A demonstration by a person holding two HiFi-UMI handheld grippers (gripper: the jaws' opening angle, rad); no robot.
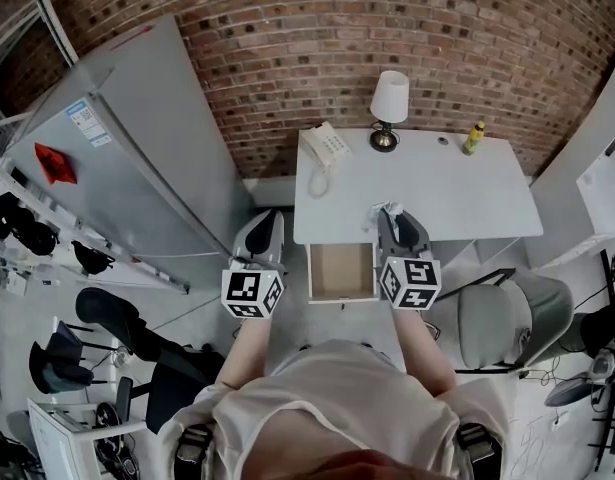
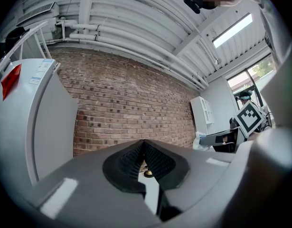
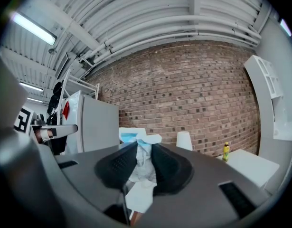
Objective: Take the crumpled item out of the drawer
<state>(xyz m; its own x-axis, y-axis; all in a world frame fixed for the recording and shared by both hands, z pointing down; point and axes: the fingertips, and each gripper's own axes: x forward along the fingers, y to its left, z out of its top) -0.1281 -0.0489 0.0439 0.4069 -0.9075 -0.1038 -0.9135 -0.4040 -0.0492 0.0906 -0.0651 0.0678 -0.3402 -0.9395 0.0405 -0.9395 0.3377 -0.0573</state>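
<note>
Just right of the open drawer (image 1: 339,295), the right tool (image 3: 145,161) pinched the crumpled white-and-blue wad (image 3: 136,139), which hung at the front edge of the desk (image 1: 437,193). The left tool (image 2: 144,155) hovered alongside, jaws pressed together on nothing.

No word or number in the room can be read. At ten o'clock, the pale sticker (image 1: 84,123) on the fridge (image 1: 137,148) carries print too small to read, and the red patch (image 1: 55,162) below it shows no lettering. The cubes on the left gripper (image 1: 270,218) and right gripper (image 1: 390,213) bear only black-and-white square markers (image 1: 252,293) (image 1: 410,281), no letters. At one o'clock, the label on the yellow bottle (image 1: 473,138) at the back of the table (image 1: 457,193) is too small to read.
</note>
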